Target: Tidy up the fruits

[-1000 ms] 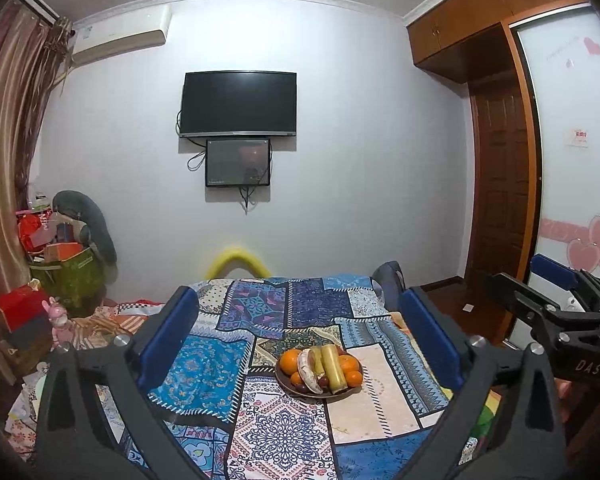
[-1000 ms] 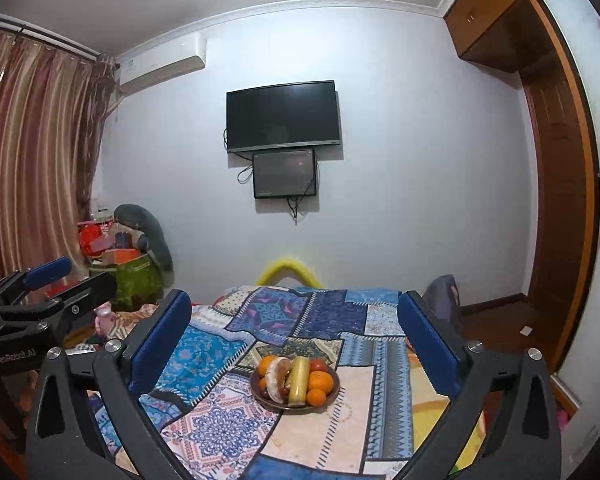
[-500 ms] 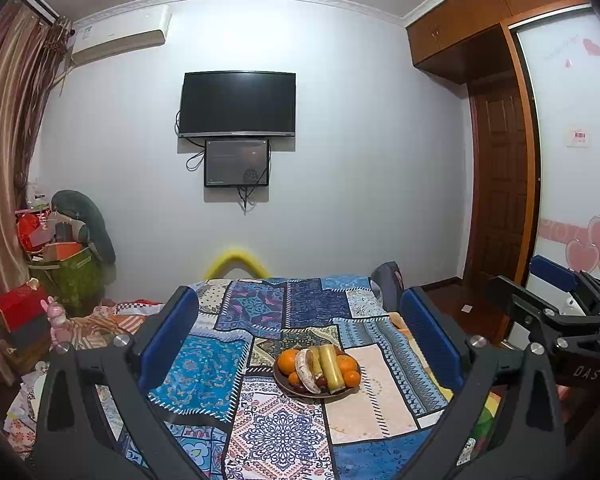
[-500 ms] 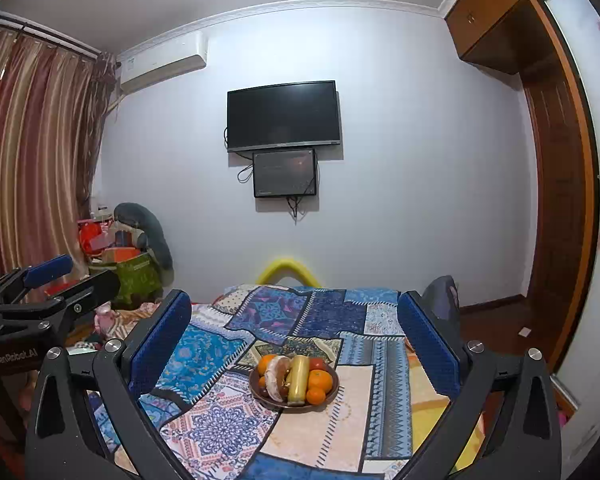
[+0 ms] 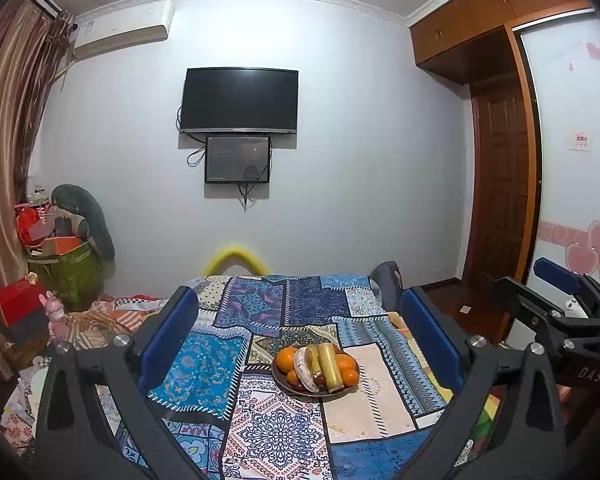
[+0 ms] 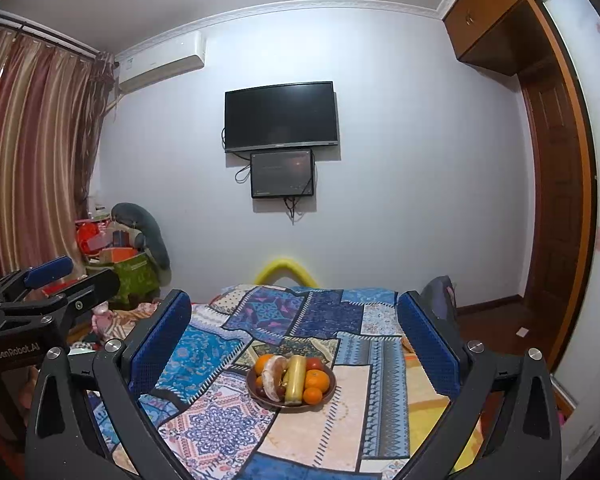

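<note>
Left wrist view has my left gripper (image 5: 298, 330) held above the near end of a bed, its blue-padded jaws spread wide with nothing between them. My right gripper (image 6: 294, 330) is just as wide apart and equally empty; each tool also shows at the edge of the other's camera. Framed between the fingers in both views sits the fruit bowl (image 5: 315, 389), a brown dish resting on the patchwork quilt (image 5: 204, 368) a little right of the bed's middle. In the bowl I can make out oranges (image 5: 286, 359) at both sides, a yellow banana (image 5: 327, 365) lying lengthwise, and a pale, brownish fruit (image 5: 302, 370) beside it; some small dark red pieces lie lower down, too small for me to name.

The quilt is a mix of blue, teal, cream and pink printed panels and covers the whole bed top. Beyond the far end a yellow arch (image 5: 236, 259) rises against a plain pale wall. On that wall hang a dark television (image 5: 240, 100) and a smaller screen (image 5: 237, 159) directly under it, cables dangling. An air conditioner (image 5: 120, 34) sits high to the left, next to striped reddish curtains (image 6: 32, 152). Below them stands a heap of boxes and bags (image 5: 56, 256). To the right are a wooden door (image 5: 500, 192) and wooden cupboards (image 5: 480, 12) overhead.
</note>
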`<control>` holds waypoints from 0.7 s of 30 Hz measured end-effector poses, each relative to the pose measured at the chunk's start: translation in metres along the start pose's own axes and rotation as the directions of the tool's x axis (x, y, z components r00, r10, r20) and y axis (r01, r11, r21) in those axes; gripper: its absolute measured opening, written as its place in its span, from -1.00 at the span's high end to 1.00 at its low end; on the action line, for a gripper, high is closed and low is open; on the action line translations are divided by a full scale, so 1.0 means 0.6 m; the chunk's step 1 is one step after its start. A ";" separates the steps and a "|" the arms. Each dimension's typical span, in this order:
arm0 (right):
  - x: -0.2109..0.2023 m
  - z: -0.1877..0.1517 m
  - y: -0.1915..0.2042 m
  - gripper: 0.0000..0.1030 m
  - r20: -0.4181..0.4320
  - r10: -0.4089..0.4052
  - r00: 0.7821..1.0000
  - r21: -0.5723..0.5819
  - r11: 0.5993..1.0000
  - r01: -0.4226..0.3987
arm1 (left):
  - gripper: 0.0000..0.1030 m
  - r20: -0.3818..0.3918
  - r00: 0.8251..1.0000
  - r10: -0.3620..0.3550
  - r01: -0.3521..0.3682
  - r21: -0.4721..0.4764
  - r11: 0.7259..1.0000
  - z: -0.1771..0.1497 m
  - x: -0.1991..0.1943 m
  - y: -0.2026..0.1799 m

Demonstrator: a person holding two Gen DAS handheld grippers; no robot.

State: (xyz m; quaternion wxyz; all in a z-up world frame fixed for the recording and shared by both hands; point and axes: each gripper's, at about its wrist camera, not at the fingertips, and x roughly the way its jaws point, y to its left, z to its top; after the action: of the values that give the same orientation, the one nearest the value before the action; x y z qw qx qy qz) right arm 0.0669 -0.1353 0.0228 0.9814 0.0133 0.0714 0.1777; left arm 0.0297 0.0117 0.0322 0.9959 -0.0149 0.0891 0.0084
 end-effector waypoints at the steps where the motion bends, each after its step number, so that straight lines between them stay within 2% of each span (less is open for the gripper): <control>1: 0.000 0.000 0.000 -1.00 0.000 -0.001 1.000 -0.001 1.000 0.001 | -0.99 0.000 1.000 0.000 0.000 -0.001 1.000 0.000 0.000 0.000; 21: -0.001 0.000 -0.002 -1.00 0.001 0.000 1.000 0.001 1.000 0.000 | -1.00 0.001 1.000 -0.008 0.008 0.009 1.000 -0.001 0.000 -0.006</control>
State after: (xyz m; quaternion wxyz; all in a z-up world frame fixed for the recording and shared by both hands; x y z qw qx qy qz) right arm 0.0668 -0.1367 0.0231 0.9815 0.0140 0.0711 0.1774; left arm 0.0298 0.0082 0.0318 0.9960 -0.0106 0.0886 0.0040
